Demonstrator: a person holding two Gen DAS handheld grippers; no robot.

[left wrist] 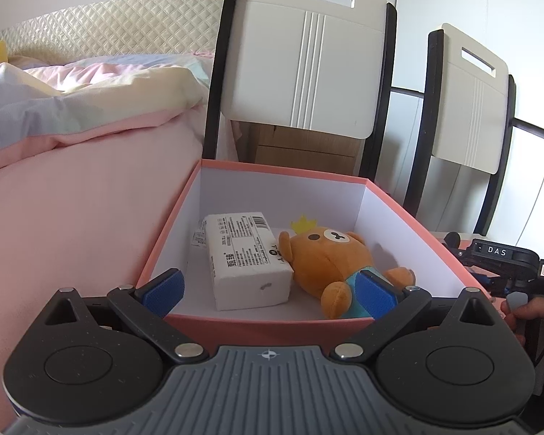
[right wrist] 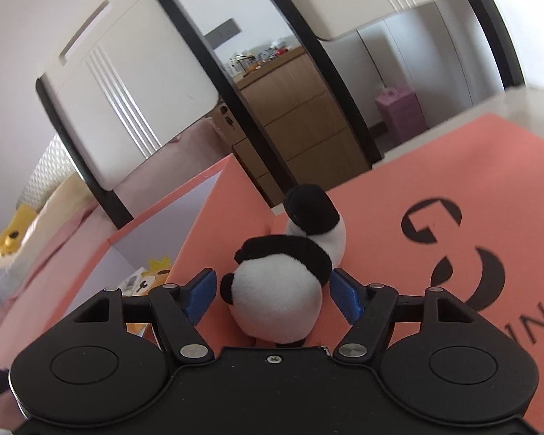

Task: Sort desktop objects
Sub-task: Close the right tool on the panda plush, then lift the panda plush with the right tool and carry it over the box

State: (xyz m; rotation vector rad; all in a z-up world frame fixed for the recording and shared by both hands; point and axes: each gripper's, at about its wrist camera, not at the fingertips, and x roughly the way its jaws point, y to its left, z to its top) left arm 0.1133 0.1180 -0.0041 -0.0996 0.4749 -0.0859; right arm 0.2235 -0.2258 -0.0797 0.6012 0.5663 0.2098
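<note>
right gripper [right wrist: 272,295] jaws spread either side of panda plush [right wrist: 277,295], not pinching yet. panda lies on salmon lid [right wrist: 453,188], just beside open box [right wrist: 214,210].

left gripper [left wrist: 268,291] jaws spread, empty, at near rim of box. inside box: bear plush [left wrist: 330,257] touching tissue pack [left wrist: 246,253].

risks, imo: round soft head could squirt out on squeeze; lid might slide; panda could clip box wall on lift.

"DAS" on black device [left wrist: 497,252], perhaps "INY" on pink lid [right wrist: 453,181]
</note>
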